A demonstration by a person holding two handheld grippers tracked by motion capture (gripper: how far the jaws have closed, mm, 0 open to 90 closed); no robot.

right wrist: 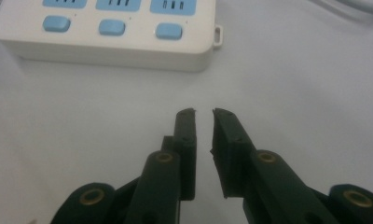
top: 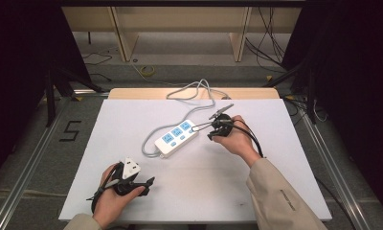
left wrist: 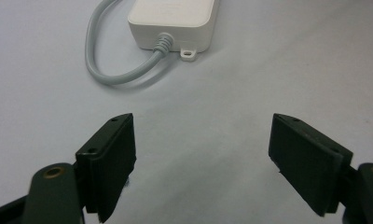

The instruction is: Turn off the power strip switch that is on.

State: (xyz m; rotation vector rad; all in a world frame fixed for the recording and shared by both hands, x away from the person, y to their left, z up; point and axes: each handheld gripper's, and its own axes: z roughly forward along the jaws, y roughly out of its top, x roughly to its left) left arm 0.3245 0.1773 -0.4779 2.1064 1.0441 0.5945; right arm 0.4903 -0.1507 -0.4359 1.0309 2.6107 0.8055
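We see a smooth white plastic power strip (top: 176, 138) with blue sockets mid-counter (top: 275, 191), its grey cord (left wrist: 111, 77) looping. Our right tongs (right wrist: 203, 113) stand slightly parted beside it, empty; our left tongs (left wrist: 201, 140) are spread wide.

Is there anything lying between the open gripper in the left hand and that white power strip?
Nothing but bare white table: the left gripper view shows it between the left gripper and the power strip.

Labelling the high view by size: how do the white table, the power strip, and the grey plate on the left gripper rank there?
1. white table
2. power strip
3. grey plate, clearly smallest, though nearer the camera.
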